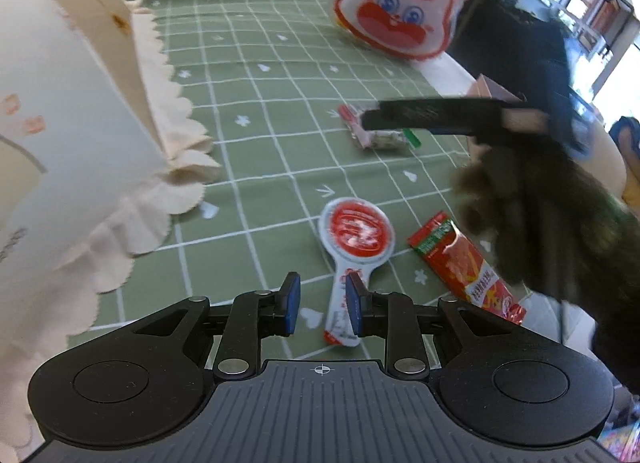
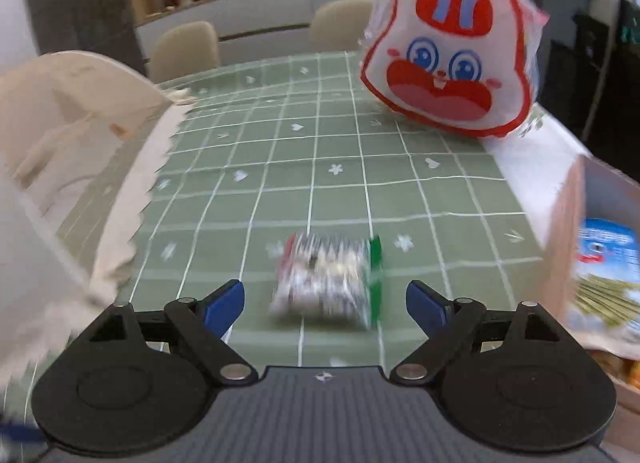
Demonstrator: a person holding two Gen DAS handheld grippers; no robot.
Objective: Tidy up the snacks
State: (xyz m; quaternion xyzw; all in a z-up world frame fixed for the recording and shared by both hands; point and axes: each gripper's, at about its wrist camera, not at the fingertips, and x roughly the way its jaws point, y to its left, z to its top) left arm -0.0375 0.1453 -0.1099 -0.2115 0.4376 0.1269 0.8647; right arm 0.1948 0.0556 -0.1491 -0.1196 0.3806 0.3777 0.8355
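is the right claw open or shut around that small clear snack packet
Open. The right claw has its blue pads spread wide on either side of the small clear snack packet, with green cloth showing in both gaps; neither touches it.

Motion blur smears the small snack packet (image 2: 328,279); its print is unreadable.

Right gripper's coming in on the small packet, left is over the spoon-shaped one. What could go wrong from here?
1. The right gripper is open and the small packet is blurred in its view: closing now may clip only an edge.
2. The left gripper hovers part open over the spoon-shaped packet, one finger over its narrow handle; a grip there could slip.
3. The red stick packet lies close beside it and the sleeve hangs over it; it could get dragged.
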